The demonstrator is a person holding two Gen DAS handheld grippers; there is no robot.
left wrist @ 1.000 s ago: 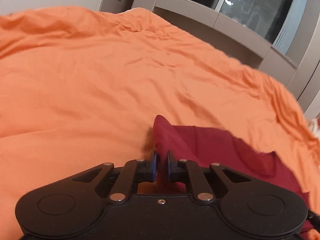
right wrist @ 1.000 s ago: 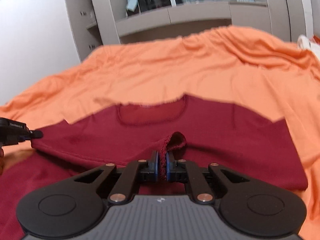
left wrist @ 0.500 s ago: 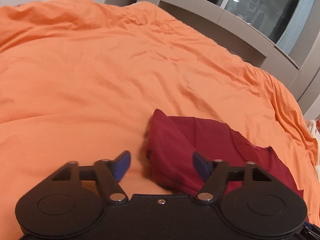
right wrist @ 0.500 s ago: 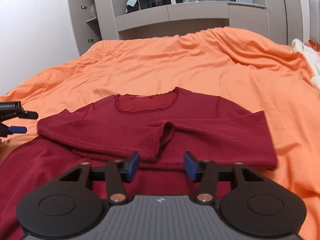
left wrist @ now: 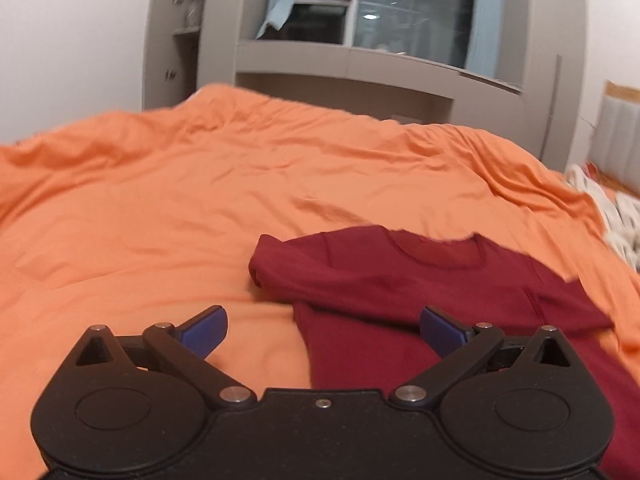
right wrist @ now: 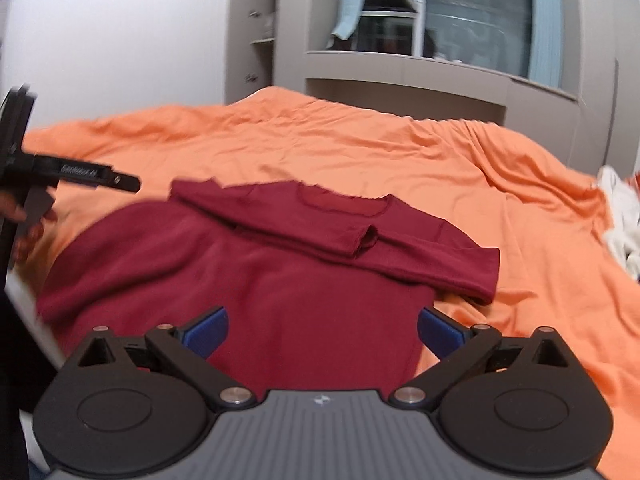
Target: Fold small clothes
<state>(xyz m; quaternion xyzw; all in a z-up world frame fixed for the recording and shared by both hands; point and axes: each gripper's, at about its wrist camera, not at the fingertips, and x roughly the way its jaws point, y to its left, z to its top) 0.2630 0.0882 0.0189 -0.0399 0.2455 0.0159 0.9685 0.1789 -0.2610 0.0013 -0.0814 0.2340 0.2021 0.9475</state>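
Observation:
A dark red long-sleeved shirt (right wrist: 260, 280) lies flat on the orange bed cover (right wrist: 480, 184), neck toward the far side. Both sleeves are folded across the chest, and one cuff (right wrist: 366, 240) rests near the middle. My right gripper (right wrist: 322, 316) hovers over the shirt's lower body; its jaws are opening and nothing is held between them. In the left wrist view the shirt (left wrist: 400, 276) lies ahead and to the right. My left gripper (left wrist: 322, 316) is over the shirt's left edge, jaws opening, pads touching nothing. It also shows at the left edge of the right wrist view (right wrist: 120, 180).
A heap of white clothes (right wrist: 624, 224) lies at the bed's right edge, also visible in the left wrist view (left wrist: 616, 224). Grey shelving with a window (left wrist: 360, 64) stands behind the bed. A person's hand (right wrist: 24, 236) holds the left gripper. Bare orange cover (left wrist: 140, 220) spreads to the left.
Both grippers let go of the sleeve ends, opened wide and drew back from the shirt. The sleeves now lie folded across the chest.

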